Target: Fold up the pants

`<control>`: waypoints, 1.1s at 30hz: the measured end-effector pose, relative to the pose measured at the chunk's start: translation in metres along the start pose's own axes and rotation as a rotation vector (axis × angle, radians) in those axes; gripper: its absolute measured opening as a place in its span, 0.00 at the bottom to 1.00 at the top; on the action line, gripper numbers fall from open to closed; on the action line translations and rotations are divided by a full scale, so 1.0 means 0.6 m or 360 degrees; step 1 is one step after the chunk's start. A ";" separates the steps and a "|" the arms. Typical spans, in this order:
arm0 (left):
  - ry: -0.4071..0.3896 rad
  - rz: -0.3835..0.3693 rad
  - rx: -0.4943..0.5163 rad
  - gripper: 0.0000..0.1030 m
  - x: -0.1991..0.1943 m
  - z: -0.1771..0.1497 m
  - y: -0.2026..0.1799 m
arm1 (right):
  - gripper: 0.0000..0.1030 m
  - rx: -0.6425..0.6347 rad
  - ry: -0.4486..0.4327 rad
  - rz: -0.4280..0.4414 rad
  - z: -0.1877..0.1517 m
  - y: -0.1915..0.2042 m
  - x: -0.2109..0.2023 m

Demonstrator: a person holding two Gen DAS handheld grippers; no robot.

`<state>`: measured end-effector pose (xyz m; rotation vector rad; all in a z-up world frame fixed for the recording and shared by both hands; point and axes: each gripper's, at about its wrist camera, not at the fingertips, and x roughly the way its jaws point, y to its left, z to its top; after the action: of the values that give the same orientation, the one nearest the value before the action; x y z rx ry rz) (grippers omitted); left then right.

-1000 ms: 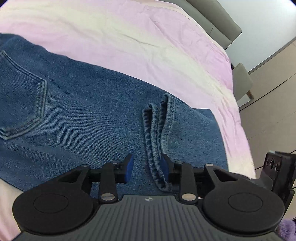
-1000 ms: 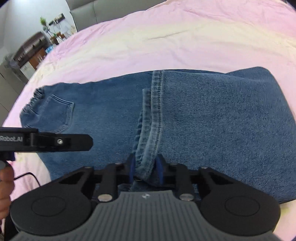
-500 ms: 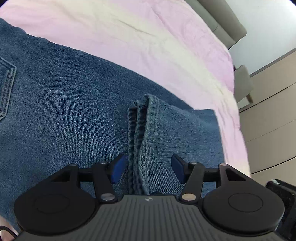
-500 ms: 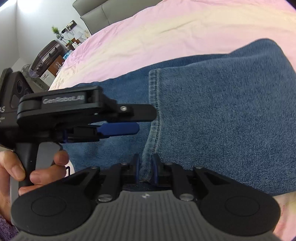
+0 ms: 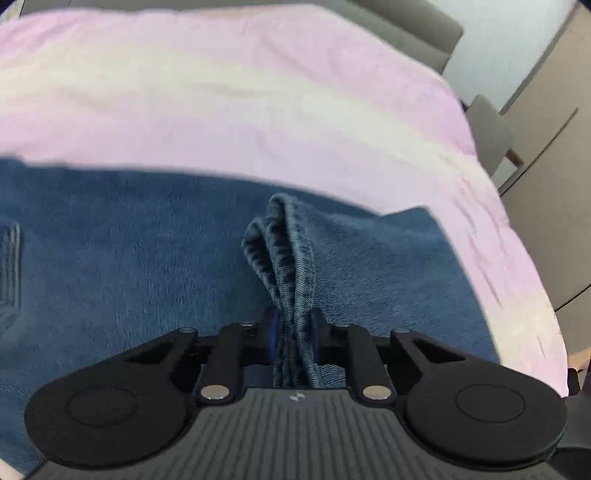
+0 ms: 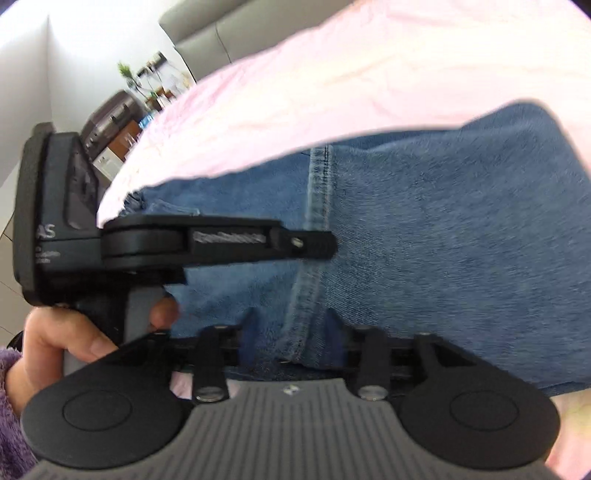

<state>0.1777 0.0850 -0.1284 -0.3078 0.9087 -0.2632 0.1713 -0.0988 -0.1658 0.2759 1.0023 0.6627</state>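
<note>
Blue denim pants (image 5: 147, 266) lie folded on a pink bed sheet (image 5: 258, 110). My left gripper (image 5: 293, 328) is shut on the stacked leg hems (image 5: 284, 243), which stand up as a ridge between its fingers. In the right wrist view the pants (image 6: 461, 240) fill the middle, with the hem seam (image 6: 317, 206) running toward my right gripper (image 6: 291, 332). Its jaws stand apart with the hem edge between them. The left gripper's body (image 6: 184, 243) and the hand holding it reach in from the left over the hem.
The pink sheet (image 6: 369, 74) covers the bed around the pants. A grey headboard (image 5: 406, 29) and a chair (image 5: 491, 125) stand at the far right. A cabinet with plants (image 6: 122, 110) stands beyond the bed in the right wrist view.
My left gripper has closed on the hem stack and raised it. My right gripper's jaws have opened from their grip on the hem. The left gripper has come in over the hem.
</note>
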 end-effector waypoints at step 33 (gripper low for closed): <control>0.0298 -0.0076 -0.0290 0.29 0.071 0.005 0.133 | 0.09 -0.0247 0.0096 -0.0698 0.226 -0.251 0.084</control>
<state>0.2128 0.1443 -0.1873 -0.4795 1.1139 -0.2563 0.3626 -0.1725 -0.2051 -0.1016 1.0203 0.3468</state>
